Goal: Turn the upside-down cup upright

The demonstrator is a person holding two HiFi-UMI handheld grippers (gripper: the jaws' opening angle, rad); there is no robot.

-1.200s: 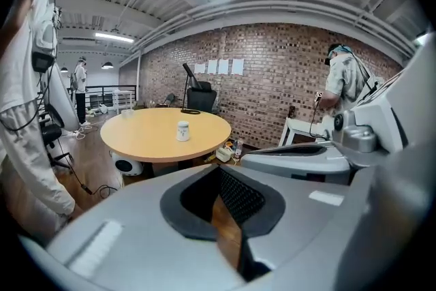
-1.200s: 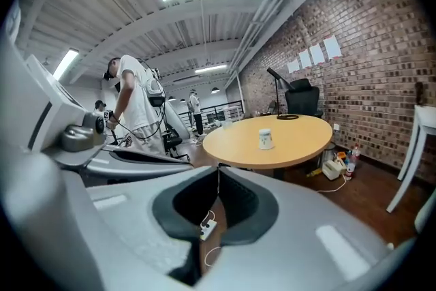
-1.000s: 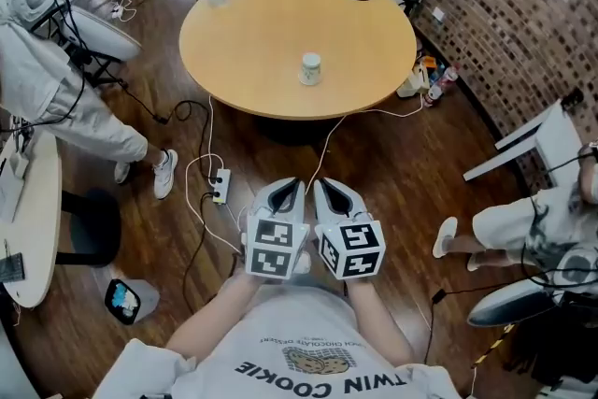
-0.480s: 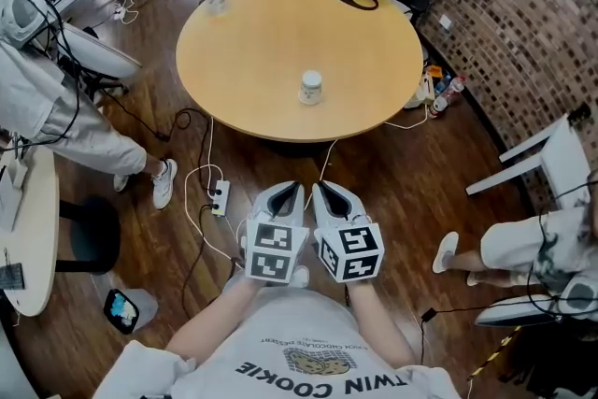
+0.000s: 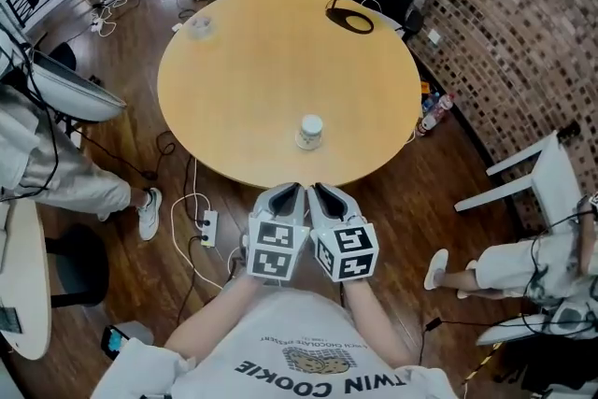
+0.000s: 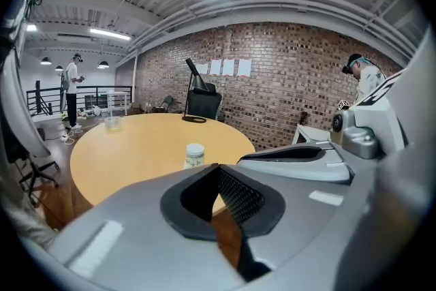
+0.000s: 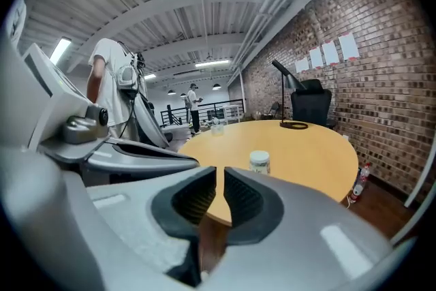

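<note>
Left gripper [image 5: 291, 189] has its jaws pressed together with nothing in them. Right gripper [image 5: 319, 189] sits just beside it; its jaws show a thin slit and are opening, also with nothing between them. The 2 tips hang at the near rim of the round table [image 5: 243, 79].

The cup [image 5: 310, 132] stands upside down on the table, a little in from that near rim and straight ahead of the tips, apart from both. Bare tabletop surrounds it on every side. A black ring [image 5: 350, 19] lies by the far rim and a glass [image 5: 198, 23] by the far left rim, both well apart from the cup. Cables [image 5: 192, 201] trail on the floor left of the grippers, and a white chair [image 5: 528, 173] stands to the right.
</note>
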